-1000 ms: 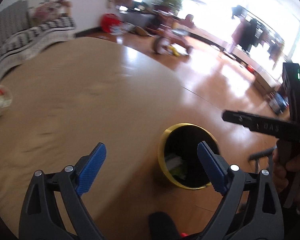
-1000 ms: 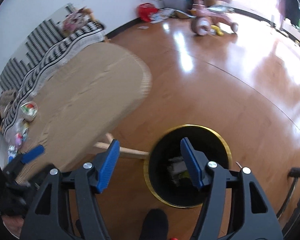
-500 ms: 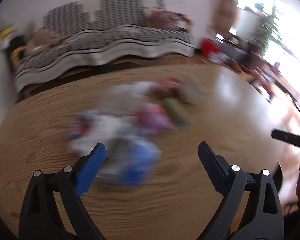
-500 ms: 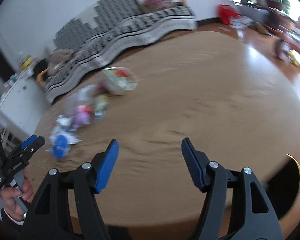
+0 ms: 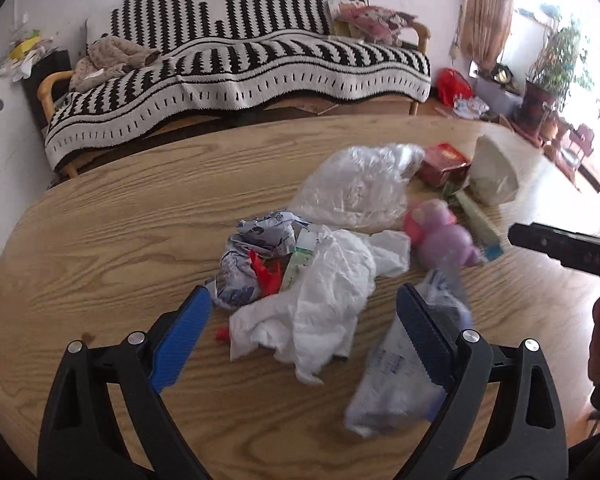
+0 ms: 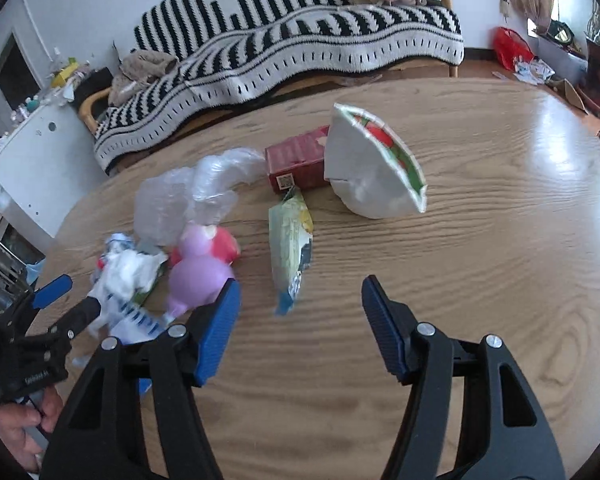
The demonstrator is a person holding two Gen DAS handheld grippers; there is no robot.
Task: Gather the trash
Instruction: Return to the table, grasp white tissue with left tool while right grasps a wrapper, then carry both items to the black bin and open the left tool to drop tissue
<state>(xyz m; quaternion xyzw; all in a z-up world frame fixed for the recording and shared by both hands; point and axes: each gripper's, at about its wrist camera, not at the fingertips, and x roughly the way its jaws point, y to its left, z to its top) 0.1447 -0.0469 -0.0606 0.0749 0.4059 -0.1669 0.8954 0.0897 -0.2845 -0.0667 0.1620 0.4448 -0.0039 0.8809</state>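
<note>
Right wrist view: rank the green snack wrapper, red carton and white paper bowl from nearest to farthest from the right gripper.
From the right gripper:
1. Green snack wrapper, just ahead, slightly left.
2. White paper bowl, ahead, tipped on its side, right of centre.
3. Red carton, behind the wrapper, touching the bowl.

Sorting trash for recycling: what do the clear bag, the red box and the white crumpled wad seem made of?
Clear bag: thin glossy plastic film, translucent and crinkled.
Red box: probably printed cardboard, flat faces and crisp edges.
White crumpled wad: soft, matte folds, likely tissue, possibly thin plastic.
</note>
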